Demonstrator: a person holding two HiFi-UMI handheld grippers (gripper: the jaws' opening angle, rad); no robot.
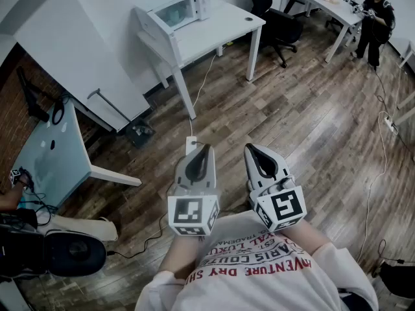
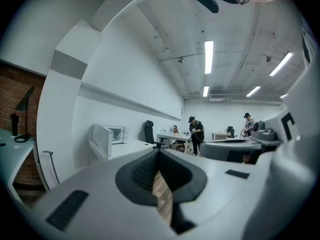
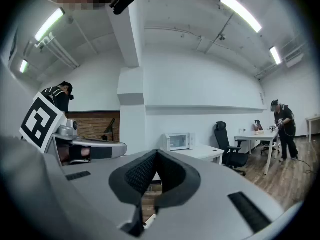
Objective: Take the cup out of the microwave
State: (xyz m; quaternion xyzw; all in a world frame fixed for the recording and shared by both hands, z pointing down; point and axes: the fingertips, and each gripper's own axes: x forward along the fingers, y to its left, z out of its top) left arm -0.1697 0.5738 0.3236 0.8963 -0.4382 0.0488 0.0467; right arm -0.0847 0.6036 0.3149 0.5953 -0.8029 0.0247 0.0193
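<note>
Standing well apart from the white microwave oven [image 1: 178,10], I have the approach to make before any grasp. It sits on the white rectangular table [image 1: 227,26], at about eleven o'clock from my hands in the head view, and its door looks swung open toward nine o'clock. The cup I cannot make out from here. I judge it is inside the cavity, too small to tell at this range.

My left gripper [image 1: 206,148] and my right gripper [image 1: 250,149] are side by side in front of my chest. Each has its fingers pressed together on nothing.

To do this well, I should walk across the brown wooden floor [image 1: 311,122] toward the table. I should step clear of the thin white cable [image 1: 202,86] trailing down from it at twelve o'clock. I would spread one gripper's fingers before it enters the opening, not inside it. I would keep that gripper level and square to the cavity and close on the cup's wall gently. Then I would draw it straight back so that nothing clips the door or tips.
</note>
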